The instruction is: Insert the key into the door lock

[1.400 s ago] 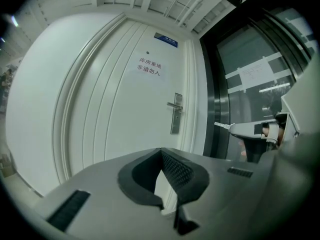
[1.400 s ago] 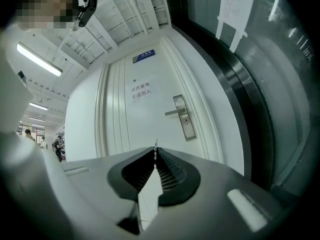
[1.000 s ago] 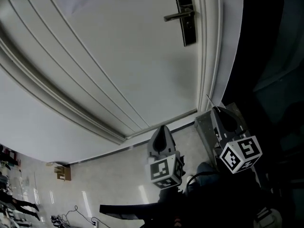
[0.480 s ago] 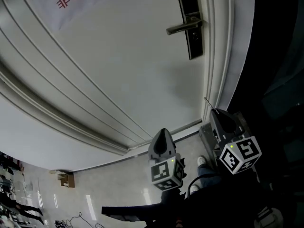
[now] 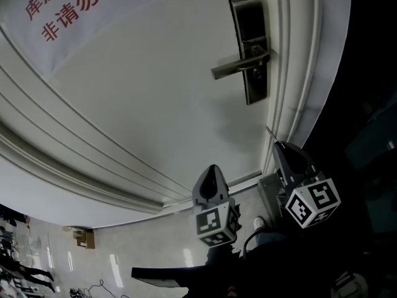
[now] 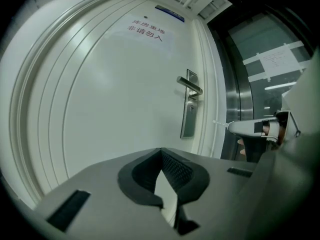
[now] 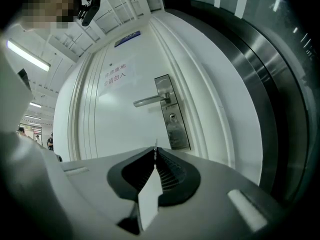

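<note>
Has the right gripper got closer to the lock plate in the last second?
Yes. The right gripper now sits nearer the lock plate, below its lower end.

An institutional corridor: white door (image 5: 155, 92) with red-lettered notice (image 5: 80, 11), strip lights (image 7: 27, 55), polished floor (image 5: 124, 253).

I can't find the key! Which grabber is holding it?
The right gripper: a thin key pokes out from its shut jaws toward the door lock. The left gripper has its jaws shut on nothing.
</note>
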`<state>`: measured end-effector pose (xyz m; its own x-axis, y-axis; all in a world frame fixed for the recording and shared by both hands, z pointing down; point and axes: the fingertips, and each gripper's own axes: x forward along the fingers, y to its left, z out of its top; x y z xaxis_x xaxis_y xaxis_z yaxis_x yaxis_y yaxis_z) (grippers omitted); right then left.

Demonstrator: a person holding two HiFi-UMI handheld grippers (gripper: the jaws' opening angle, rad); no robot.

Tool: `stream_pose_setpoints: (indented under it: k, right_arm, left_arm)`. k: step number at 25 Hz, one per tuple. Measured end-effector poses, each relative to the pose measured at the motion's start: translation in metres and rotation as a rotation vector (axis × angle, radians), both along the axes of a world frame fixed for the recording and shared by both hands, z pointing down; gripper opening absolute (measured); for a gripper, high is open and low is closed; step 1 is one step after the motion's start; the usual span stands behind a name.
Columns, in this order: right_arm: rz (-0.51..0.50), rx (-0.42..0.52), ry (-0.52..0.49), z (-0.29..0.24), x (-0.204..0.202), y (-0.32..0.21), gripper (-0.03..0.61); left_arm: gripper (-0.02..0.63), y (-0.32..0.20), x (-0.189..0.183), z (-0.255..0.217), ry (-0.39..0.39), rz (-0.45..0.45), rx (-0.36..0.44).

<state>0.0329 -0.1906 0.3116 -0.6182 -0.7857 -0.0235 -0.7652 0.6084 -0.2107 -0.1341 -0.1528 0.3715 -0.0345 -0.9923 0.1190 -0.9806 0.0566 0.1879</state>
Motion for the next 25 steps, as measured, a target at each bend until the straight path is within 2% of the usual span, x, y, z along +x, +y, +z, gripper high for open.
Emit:
stream_pose_setpoints:
  k: [8,17,25]
  right_arm:
    - [-0.003,0.017,-0.013,-0.007,0.017,-0.051,0.014]
    - [0.017,0.012,-0.003,-0.006,0.021,-0.075,0.014]
    - [0.046,0.086,0.050,-0.025,0.011,-0.090,0.014]
  left_arm:
    - [0.002,-0.057,0.020,-0.013,-0.016,0.019,0.023]
    - [0.002,-0.088,0.034,-0.013,-0.015,0.072,0.015]
    - [0.001,-0.110,0.029,-0.045,-0.041,0.133,0.080]
